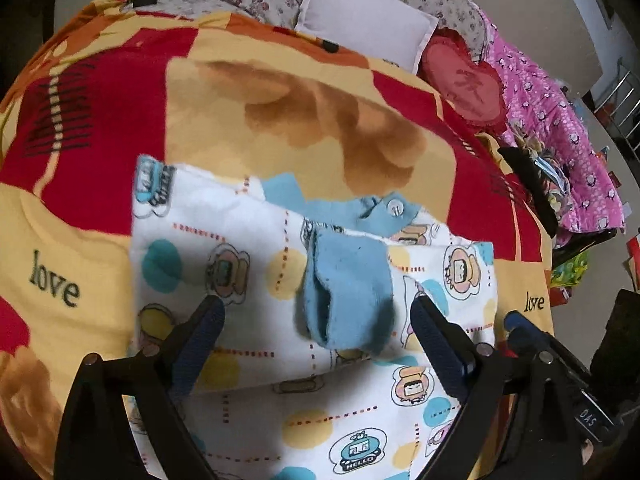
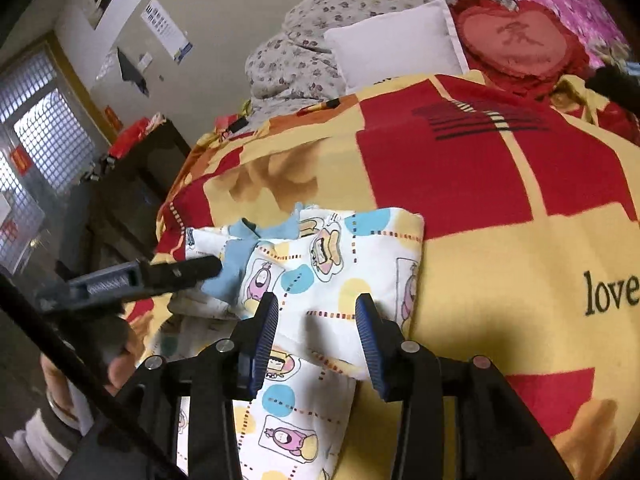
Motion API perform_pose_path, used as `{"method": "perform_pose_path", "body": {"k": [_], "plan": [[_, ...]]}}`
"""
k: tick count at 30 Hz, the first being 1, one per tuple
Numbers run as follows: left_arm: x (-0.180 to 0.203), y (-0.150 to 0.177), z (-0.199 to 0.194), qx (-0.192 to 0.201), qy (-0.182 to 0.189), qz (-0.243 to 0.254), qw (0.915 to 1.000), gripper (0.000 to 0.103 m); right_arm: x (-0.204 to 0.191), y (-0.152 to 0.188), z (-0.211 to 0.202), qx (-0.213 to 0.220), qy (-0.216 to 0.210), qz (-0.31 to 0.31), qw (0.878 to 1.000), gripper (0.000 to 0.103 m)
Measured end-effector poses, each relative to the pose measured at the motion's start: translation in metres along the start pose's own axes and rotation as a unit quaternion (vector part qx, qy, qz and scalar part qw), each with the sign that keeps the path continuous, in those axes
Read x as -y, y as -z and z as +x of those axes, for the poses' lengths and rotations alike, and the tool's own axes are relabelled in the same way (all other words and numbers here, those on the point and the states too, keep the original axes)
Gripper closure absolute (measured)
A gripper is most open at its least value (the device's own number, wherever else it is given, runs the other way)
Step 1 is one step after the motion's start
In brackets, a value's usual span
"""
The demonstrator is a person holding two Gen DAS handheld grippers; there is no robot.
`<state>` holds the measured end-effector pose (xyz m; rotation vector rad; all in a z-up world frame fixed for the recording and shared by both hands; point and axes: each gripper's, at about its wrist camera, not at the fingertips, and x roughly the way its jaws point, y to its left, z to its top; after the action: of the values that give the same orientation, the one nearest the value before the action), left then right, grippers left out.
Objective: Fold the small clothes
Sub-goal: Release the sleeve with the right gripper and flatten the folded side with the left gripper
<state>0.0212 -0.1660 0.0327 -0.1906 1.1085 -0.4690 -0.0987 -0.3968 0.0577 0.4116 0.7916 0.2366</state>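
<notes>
**A:** Going left to right, where are the edges and how much open room is there?

**B:** In the left wrist view, the left gripper hovers over a small printed baby garment, white with cartoon figures and coloured dots. Its jaws are spread wide with nothing pinched, one finger at 8 o'clock and one at 4 o'clock. Between them lies a blue cuff, folded onto the cloth. The garment's left edge runs straight down at 9 o'clock, and its top edge, with a blue collar and a white button, sits just above centre. Bare bedspread lies open from 9 through 12 o'clock.

**A:** And the right wrist view?

**B:** The garment lies at centre, and its folded right edge ends about 1 o'clock of the fingers. The right gripper has its jaws partly spread, with a raised fold of the cloth between them; whether the pads press on it I cannot tell. The left gripper reaches in from 9 o'clock, its tip at the blue sleeve. Open bedspread fills everything from 1 to 5 o'clock.

**A:** What is hidden or unclear?

**B:** The garment's lower part is cut off at 6 o'clock in both views. A hand at 8 o'clock is blurred.

**A:** The surface and room?

**B:** A bed covered in red and yellow blocks printed with "love". At 12 o'clock lie a white pillow, a red heart cushion and a flowered quilt. A barred window is at 9 o'clock
</notes>
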Motion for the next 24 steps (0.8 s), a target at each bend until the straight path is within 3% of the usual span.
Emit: {"method": "perform_pose_path", "body": {"k": [4,5,6,8,14,17,20,24], "plan": [[0.008,0.005,0.012,-0.005,-0.017,0.022,0.9996,0.010,0.006,-0.002,-0.007,0.006,0.007,0.010,1.000,0.059],[0.011,0.006,0.011,0.004,-0.019,0.030,0.9993,0.024,0.009,-0.002,-0.009,0.008,0.008,0.015,1.000,0.059],[0.013,0.006,0.010,0.009,-0.016,0.034,0.9993,0.064,0.010,-0.003,-0.011,0.010,0.009,0.017,1.000,0.059],[0.012,0.004,0.012,-0.004,-0.003,0.026,0.9996,0.097,0.012,-0.004,-0.014,0.014,0.014,0.018,1.000,0.058],[0.012,-0.001,-0.025,0.050,0.011,0.047,0.9976,0.098,0.020,-0.018,-0.013,0.027,0.038,0.031,0.998,0.057],[0.002,-0.003,-0.050,0.090,-0.016,0.055,0.9943,0.098,0.022,-0.030,-0.009,0.028,0.051,0.032,0.998,0.057],[-0.017,-0.003,-0.041,0.075,-0.045,0.048,0.9950,0.098,0.023,-0.036,0.002,0.018,0.062,0.028,0.998,0.056],[-0.028,0.000,-0.024,0.052,-0.037,0.026,0.9976,0.098,0.027,-0.037,0.022,-0.002,0.056,0.041,0.998,0.053]]}}
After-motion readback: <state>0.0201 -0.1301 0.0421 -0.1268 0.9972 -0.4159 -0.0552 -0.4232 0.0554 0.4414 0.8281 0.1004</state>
